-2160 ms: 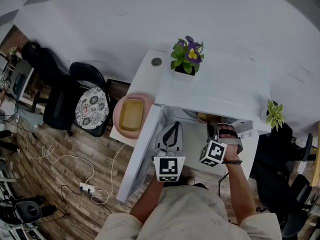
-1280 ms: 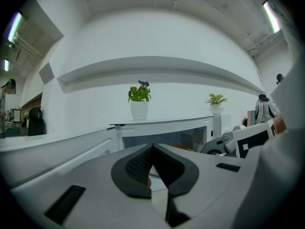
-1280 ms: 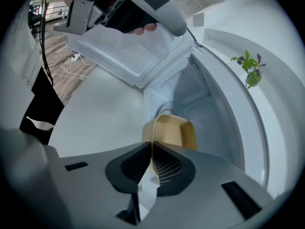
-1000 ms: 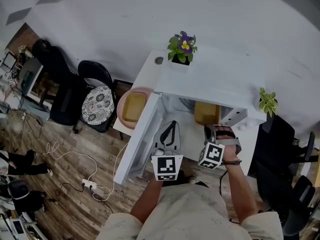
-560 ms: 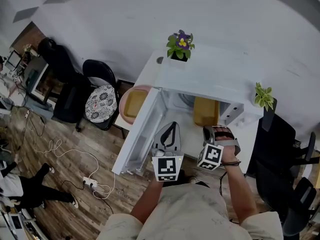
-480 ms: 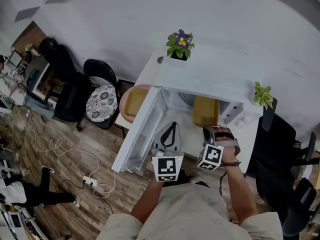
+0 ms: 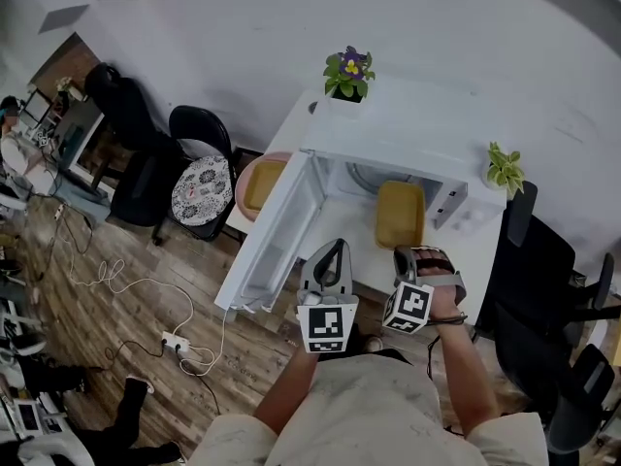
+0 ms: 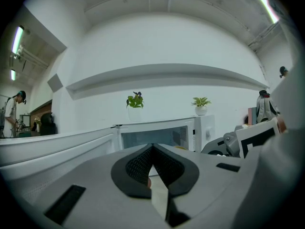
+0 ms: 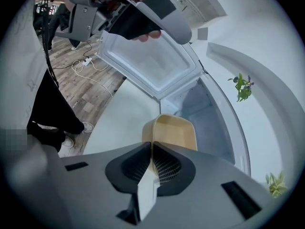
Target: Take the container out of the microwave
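In the head view the white microwave (image 7: 388,134) has its door (image 7: 272,236) swung open to the left. A yellow rectangular container (image 7: 400,214) is in front of the opening. My right gripper (image 7: 408,253) is shut on its near rim. The right gripper view shows the container (image 9: 172,130) empty, its rim between the pads of my right gripper (image 9: 151,161), with the microwave cavity (image 9: 202,109) behind it. My left gripper (image 7: 333,246) is beside it on the left, shut and empty. Its own view shows my left gripper (image 8: 152,149) aimed level at the microwave (image 8: 157,133).
A purple-flowered plant (image 7: 347,71) stands on top of the microwave and a small green plant (image 7: 502,169) at its right. A pink plate with another yellow dish (image 7: 257,183) lies left of the door. Chairs (image 7: 199,178) and floor cables (image 7: 146,299) are at the left.
The yellow container has come out of the cavity toward me, held by the right gripper. Both grippers drew back together, and the open door now shows more fully.
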`<state>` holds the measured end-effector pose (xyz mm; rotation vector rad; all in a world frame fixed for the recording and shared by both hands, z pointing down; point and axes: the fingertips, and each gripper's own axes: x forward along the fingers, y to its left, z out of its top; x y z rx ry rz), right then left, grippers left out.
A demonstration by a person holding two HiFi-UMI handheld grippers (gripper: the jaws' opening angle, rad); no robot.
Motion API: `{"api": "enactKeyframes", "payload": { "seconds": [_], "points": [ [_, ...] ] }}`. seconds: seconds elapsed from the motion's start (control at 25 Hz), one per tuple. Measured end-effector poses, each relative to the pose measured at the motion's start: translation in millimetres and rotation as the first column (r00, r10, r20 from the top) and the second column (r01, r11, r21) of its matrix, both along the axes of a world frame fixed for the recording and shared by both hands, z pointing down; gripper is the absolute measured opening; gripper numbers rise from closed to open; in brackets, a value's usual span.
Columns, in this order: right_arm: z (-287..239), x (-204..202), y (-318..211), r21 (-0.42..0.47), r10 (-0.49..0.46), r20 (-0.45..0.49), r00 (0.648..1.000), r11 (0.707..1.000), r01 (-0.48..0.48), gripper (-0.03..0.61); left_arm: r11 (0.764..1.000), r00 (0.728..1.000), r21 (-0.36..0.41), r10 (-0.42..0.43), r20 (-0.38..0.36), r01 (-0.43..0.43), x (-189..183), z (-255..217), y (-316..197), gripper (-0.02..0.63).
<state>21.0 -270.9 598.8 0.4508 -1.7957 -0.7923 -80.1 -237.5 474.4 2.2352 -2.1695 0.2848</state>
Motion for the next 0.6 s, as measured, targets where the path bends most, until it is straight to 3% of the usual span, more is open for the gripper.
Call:
{"api": "enactKeyframes", "payload": {
  "seconds": [0.6],
  "points": [
    [-2.6,14.8,53.9,-0.016,-0.03,0.007,1.0,0.999,0.03,0.033,0.999,1.0,-0.027,-0.021,0.012,0.021,17.0,8.3,44.0,0.006]
  ]
}}
